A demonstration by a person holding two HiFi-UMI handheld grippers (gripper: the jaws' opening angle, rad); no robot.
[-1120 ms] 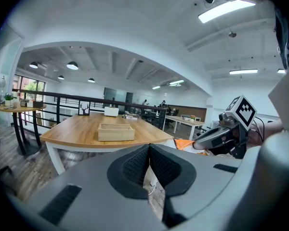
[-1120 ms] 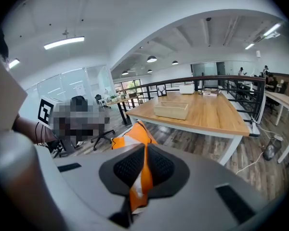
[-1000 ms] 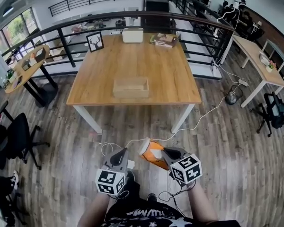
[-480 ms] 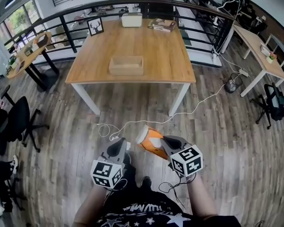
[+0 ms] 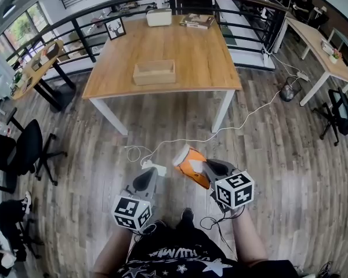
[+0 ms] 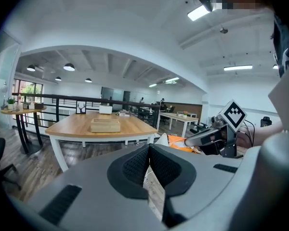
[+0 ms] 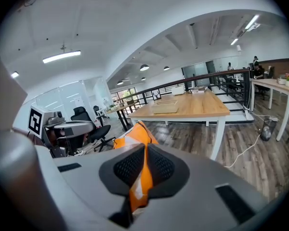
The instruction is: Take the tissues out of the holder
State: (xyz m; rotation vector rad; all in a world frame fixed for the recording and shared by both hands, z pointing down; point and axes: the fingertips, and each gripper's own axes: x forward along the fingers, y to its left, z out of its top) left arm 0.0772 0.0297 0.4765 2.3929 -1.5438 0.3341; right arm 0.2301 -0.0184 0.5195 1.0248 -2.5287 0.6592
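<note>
An orange and white tissue packet (image 5: 188, 162) hangs over the wooden floor, and my right gripper (image 5: 206, 167) is shut on its near end. In the right gripper view the packet (image 7: 135, 134) is pinched between the pads of that gripper (image 7: 145, 150). My left gripper (image 5: 146, 176) is beside it on the left, shut and empty (image 6: 149, 150); from there the packet (image 6: 180, 142) shows to its right. The open wooden holder (image 5: 154, 72) stands on the wooden table (image 5: 209, 68), well ahead of both grippers, also seen as the holder (image 6: 105, 125) and the holder (image 7: 164, 108).
A white cable (image 5: 243, 123) and plug block (image 5: 153, 168) lie on the floor between me and the table. Black office chairs (image 5: 23, 152) stand at left. A white box (image 5: 159, 17), a framed picture (image 5: 116, 28) and books (image 5: 198, 21) sit at the table's far edge by the railing.
The table and floor cable now sit higher in the head view and the plug block shows by the left gripper. Both grippers stay low in front of me, the packet still held.
</note>
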